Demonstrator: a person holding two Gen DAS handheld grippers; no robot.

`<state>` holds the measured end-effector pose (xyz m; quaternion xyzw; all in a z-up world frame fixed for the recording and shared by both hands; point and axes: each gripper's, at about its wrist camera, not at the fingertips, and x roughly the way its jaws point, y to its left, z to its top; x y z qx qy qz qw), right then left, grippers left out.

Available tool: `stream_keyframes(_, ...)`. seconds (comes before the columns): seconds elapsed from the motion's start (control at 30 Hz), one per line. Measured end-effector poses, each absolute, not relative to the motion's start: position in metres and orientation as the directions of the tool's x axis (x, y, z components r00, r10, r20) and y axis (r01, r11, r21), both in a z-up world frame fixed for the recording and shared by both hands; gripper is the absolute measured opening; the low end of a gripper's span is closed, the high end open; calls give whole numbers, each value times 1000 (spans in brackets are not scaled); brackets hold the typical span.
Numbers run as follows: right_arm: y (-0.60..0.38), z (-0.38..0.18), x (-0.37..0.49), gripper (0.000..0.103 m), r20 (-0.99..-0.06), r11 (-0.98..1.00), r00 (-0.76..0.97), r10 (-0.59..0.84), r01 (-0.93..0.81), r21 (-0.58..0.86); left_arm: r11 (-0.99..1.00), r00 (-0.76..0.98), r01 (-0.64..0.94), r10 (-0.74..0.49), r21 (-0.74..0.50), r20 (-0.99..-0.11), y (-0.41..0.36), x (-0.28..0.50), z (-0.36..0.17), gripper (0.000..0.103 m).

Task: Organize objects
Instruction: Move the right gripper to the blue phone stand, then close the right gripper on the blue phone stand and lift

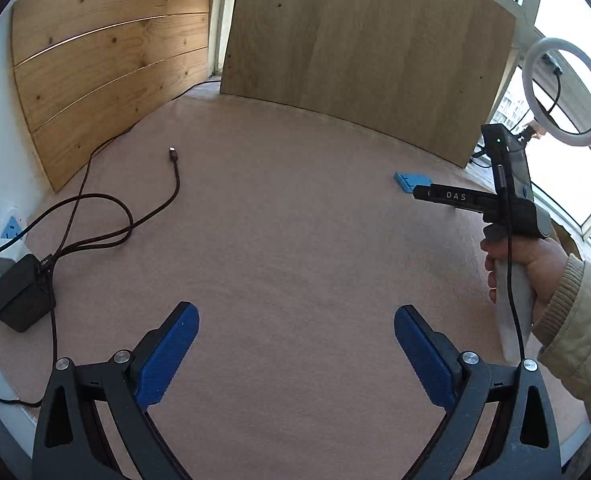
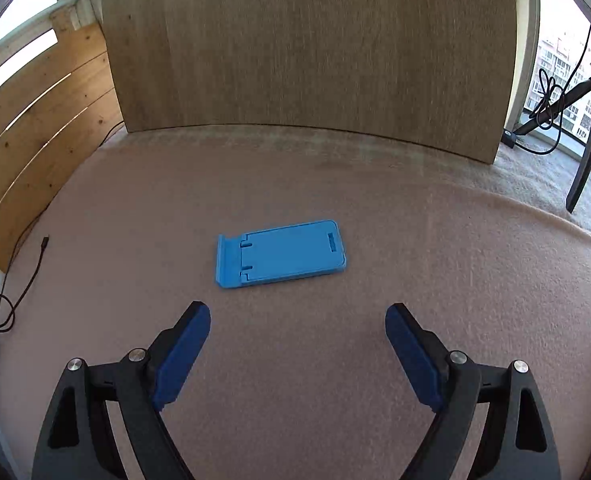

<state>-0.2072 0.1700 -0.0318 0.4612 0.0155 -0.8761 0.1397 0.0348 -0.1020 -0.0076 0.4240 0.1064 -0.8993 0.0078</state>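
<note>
The right gripper (image 2: 297, 316), a black two-finger claw with ribbed blue pads, stands with its fingers spread wide apart and nothing between them, held above the pinkish-beige felt table cover (image 2: 335, 380). Just beyond its fingertips lies the bright blue folding plastic phone stand (image 2: 279, 254), flat on the cover with its long side running crosswise and its raised lip at the left end; stand and pads do not touch. Beyond the stand, at the back of the cover, an upright brown wooden board (image 2: 307, 48) closes off the view. Well to the left of the stand, a dark charging cable (image 2: 35, 264) ends in a free plug on the cover.

The left gripper (image 1: 296, 318), of the same black-and-blue build, is likewise spread open and holds nothing over bare cover. From its camera the stand (image 1: 412, 181) shows small at the far right, partly hidden behind the right-hand device. The person's right hand (image 1: 531, 276) grips that device's pale handle. Far left of the stand, the cable (image 1: 135, 224) loops back to a black power adapter (image 1: 21, 298). Right of the stand, beyond the cover's edge, stands a white ring light (image 1: 567, 92).
</note>
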Motion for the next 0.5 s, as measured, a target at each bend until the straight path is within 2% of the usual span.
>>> stream_keyframes(0.13,149,-36,-211,87,-814,-942,-534,-230,331,50,-979,-652,87,82,-182,-754,-106,30,-5,100)
stream_keyframes(0.3,143,-40,-223,92,-822,-944,-531,-205,329,23,-982,-657,56,101,-181,-747,-95,20,-1,100)
stream_keyframes(0.37,145,-38,-227,89,-821,-948,-531,-208,318,35,-983,-656,49,101,-176,-748,-90,19,-1,100)
stream_keyframes(0.4,147,-37,-228,77,-818,-953,-542,-190,302,22,-984,-654,48,100,-173,-750,-87,19,-1,100)
stream_keyframes(0.5,149,-36,-225,75,-816,-949,-543,-199,314,23,-984,-642,53,98,-171,-761,-82,21,-7,100)
